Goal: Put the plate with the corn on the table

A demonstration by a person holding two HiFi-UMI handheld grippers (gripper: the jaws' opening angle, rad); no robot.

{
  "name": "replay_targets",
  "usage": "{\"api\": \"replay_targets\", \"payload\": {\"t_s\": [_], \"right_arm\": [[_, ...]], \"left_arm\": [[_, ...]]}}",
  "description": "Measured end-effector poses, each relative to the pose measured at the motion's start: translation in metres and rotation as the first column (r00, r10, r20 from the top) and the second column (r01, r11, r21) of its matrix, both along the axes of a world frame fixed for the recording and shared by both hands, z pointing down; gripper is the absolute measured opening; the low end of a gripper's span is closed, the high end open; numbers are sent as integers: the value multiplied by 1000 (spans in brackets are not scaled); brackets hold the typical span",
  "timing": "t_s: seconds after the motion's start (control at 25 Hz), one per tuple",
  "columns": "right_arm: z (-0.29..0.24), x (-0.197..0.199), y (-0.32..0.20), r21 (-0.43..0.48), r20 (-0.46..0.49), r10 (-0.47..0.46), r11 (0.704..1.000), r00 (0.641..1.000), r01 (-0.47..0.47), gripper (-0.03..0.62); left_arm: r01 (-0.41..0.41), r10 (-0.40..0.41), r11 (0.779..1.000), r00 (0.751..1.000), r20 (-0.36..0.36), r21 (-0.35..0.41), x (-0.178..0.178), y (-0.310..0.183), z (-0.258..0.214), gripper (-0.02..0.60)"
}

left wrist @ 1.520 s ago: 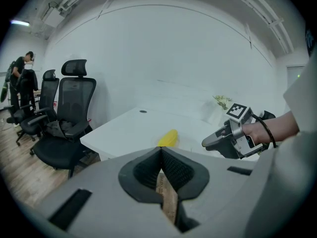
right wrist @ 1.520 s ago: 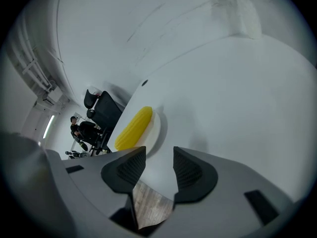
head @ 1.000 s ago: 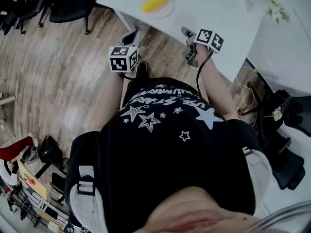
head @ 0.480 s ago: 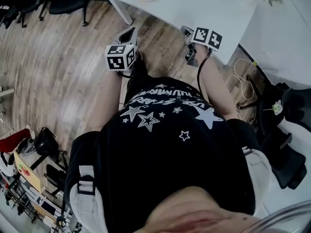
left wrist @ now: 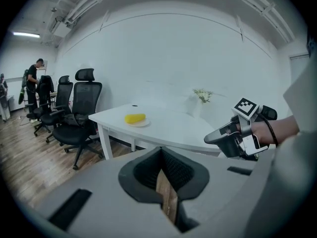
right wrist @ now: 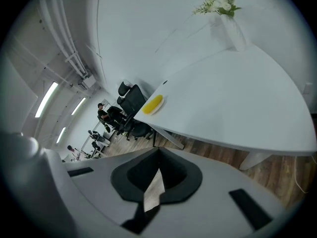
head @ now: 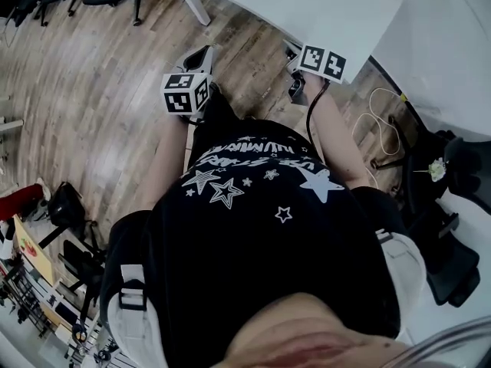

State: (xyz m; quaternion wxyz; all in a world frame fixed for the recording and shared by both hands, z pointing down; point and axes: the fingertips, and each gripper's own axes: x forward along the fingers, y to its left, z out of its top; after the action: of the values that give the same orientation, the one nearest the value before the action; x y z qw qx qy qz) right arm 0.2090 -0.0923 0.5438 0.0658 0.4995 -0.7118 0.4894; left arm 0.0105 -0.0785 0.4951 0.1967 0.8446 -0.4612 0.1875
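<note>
Head view for the tongs: left tongs (head: 201, 55) and right tongs (head: 292, 50) both clenched on nothing, side by side, just short of the table (head: 337, 10) edge. Judging the placing done, leave the plate (left wrist: 139, 123) with the corn (left wrist: 134, 118) untouched, sitting on the table well ahead of both tongs. Hold both tongs clenched, clear of the table edge, without sweeping toward the plate.

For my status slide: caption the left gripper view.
Corn on its plate on the white table; right gripper shut, empty.
</note>
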Motion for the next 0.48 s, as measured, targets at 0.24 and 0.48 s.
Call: {"api": "replay_targets", "payload": {"t_s": [0.24, 0.48], "right_arm": [[0, -14, 21, 23, 12, -58, 998, 998, 58, 6], [5, -32, 34, 29, -9, -118, 993, 993, 118, 6]], "left_arm": [[7, -7, 1000, 1000, -6, -26, 1, 18, 4, 5], [-2, 2, 1000, 1000, -10, -22, 1, 33, 5, 5]]}}
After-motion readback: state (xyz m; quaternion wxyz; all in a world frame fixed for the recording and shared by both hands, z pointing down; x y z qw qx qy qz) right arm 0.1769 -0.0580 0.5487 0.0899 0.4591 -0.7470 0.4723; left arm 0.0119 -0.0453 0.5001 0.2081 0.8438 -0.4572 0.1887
